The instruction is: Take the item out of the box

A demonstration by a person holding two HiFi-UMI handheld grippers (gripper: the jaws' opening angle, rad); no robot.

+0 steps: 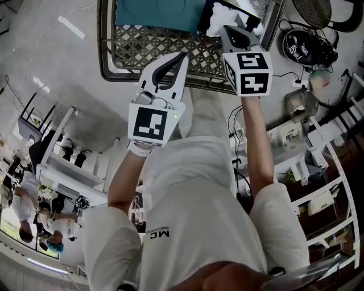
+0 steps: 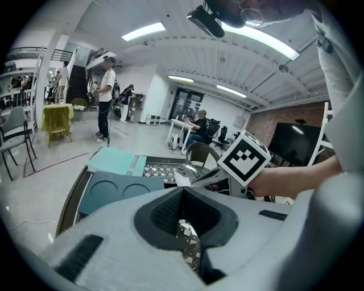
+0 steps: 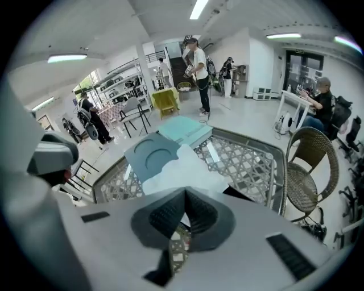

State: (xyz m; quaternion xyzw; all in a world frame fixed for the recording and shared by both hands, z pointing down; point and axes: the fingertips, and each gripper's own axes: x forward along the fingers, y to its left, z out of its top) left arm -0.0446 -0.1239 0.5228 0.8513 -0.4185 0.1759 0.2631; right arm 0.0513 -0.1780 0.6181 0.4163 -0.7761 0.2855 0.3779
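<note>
Head view showed the right tool (image 1: 228,27), clenched, its tip at the white item (image 1: 216,24) just beside the teal box (image 1: 156,14) on the worktop (image 1: 159,50). The left tool (image 1: 182,57), also clenched, hung farther back.

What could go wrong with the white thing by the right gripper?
The right gripper has its jaws together at the very edge of the white sheet; such a thin hold, if there is one, might slip or tear it.
The left gripper is shut and off the teal box, so the box might slide on the lattice table.
</note>
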